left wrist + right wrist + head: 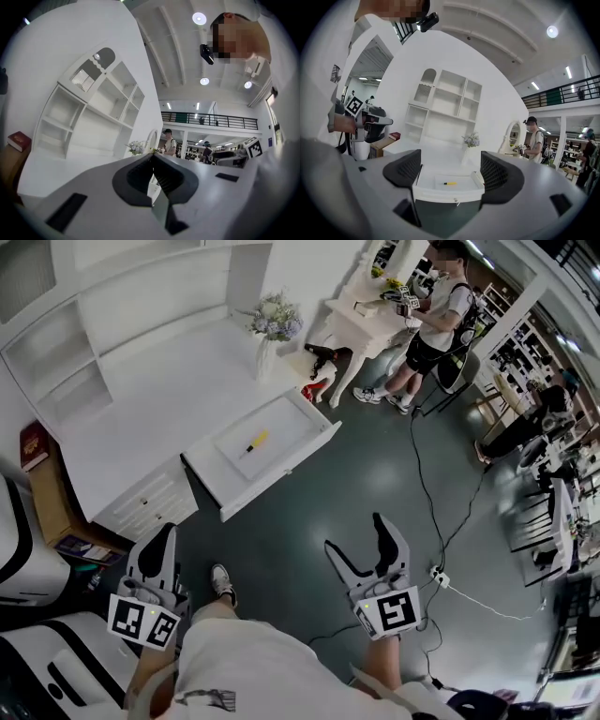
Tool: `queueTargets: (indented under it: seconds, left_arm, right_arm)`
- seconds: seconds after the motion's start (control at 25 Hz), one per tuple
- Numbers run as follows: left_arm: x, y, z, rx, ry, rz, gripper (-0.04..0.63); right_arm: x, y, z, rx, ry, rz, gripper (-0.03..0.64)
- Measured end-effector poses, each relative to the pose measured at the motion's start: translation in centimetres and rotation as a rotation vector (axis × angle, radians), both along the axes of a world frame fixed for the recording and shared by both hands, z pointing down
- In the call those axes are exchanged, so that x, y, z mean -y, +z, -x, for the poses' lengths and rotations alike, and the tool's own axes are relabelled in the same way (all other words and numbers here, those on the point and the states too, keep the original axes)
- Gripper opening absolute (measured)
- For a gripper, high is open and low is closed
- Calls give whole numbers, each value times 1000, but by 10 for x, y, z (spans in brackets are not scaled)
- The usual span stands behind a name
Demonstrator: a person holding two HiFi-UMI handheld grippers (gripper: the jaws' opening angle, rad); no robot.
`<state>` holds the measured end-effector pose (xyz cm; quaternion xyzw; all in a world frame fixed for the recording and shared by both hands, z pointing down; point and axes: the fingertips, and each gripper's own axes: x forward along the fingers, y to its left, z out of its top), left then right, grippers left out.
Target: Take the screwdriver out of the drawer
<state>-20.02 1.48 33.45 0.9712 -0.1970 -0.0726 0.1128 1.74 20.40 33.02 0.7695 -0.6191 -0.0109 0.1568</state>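
Note:
A yellow-handled screwdriver (254, 442) lies inside the pulled-out white drawer (281, 465) of a white desk (169, 409). In the right gripper view the screwdriver (449, 183) shows between the jaws, well ahead in the drawer (449, 192). My right gripper (364, 545) is open with nothing in it, held over the dark floor short of the drawer. At the lower left my left gripper (161, 542) is shut and empty; in the left gripper view its pads (164, 176) meet.
A vase of flowers (273, 322) stands on the desk's far end. White shelving (66, 362) backs the desk. A cardboard box with a red book (34, 444) sits left. A person (433, 315) stands by a dressing table; cables and a power strip (438, 576) cross the floor.

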Motion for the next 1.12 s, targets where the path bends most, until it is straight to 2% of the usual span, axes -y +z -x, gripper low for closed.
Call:
queueTargets:
  seconds: [0.2, 0.36, 0.6, 0.72, 0.88, 1.12]
  left_arm:
    - [70, -3, -32, -5, 39, 31, 15]
    - [115, 0, -56, -4, 64, 36, 15]
    - [142, 17, -93, 13, 106, 76, 15]
    - [144, 18, -113, 12, 118, 66, 15]
    - [155, 14, -137, 25, 94, 45, 15]
    - [168, 2, -177, 12, -15, 35, 15]
  right_arm:
    - [78, -16, -18, -53, -6, 54, 390]
    - [116, -12, -31, -75, -3, 97, 390]
    - [140, 2, -54, -62, 17, 115, 388]
    - [145, 10, -73, -45, 21, 104, 389]
    - [162, 16, -101, -37, -11, 95, 388]
    - [202, 28, -152, -37, -141, 108, 388]
